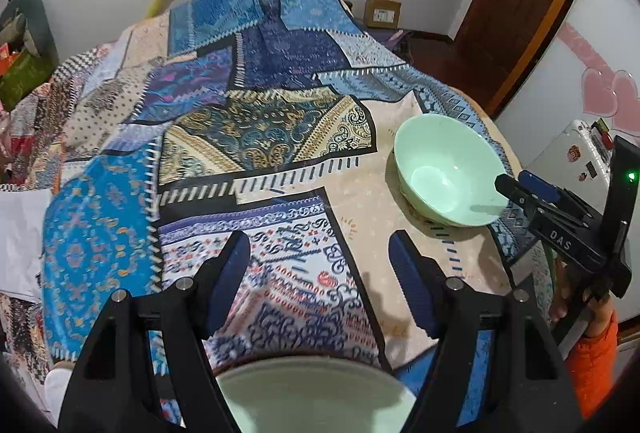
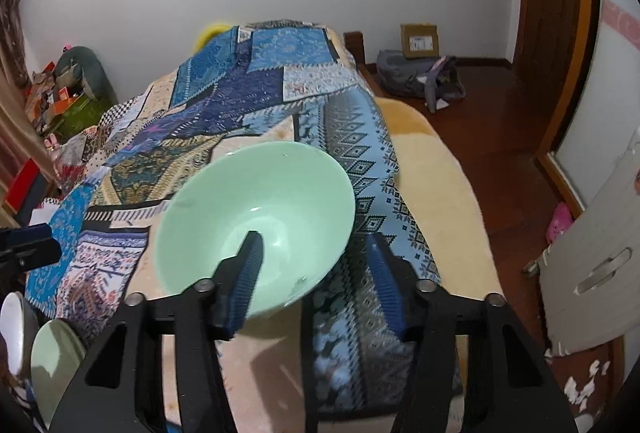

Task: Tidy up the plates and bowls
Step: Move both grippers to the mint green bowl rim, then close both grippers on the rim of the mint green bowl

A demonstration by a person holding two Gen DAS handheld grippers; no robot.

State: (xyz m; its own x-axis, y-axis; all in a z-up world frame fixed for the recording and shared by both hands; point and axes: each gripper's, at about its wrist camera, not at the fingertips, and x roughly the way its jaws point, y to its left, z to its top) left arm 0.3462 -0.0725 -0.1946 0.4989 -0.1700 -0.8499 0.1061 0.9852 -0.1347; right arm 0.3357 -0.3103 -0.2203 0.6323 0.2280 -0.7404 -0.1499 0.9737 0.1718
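Observation:
A mint-green bowl (image 2: 256,209) stands on the patchwork cloth near the table's right edge, also visible as the bowl (image 1: 448,169) in the left wrist view. My right gripper (image 2: 316,269) straddles its near rim: one finger (image 2: 250,265) is inside the bowl, the other outside, and the pads do not press on the wall. From the left wrist view the right gripper (image 1: 520,185) reaches the bowl from the right. My left gripper (image 1: 320,265) hangs open over the cloth with nothing between its fingers. A pale green dish (image 1: 312,393) lies just below it.
The patchwork cloth (image 1: 280,113) covers most of the table; a cream fleecy strip (image 2: 440,193) shows along the right edge. A white dish (image 2: 12,329) and a pale green one (image 2: 56,361) sit at the near left. A backpack (image 2: 416,77) and a box (image 2: 420,41) lie on the floor.

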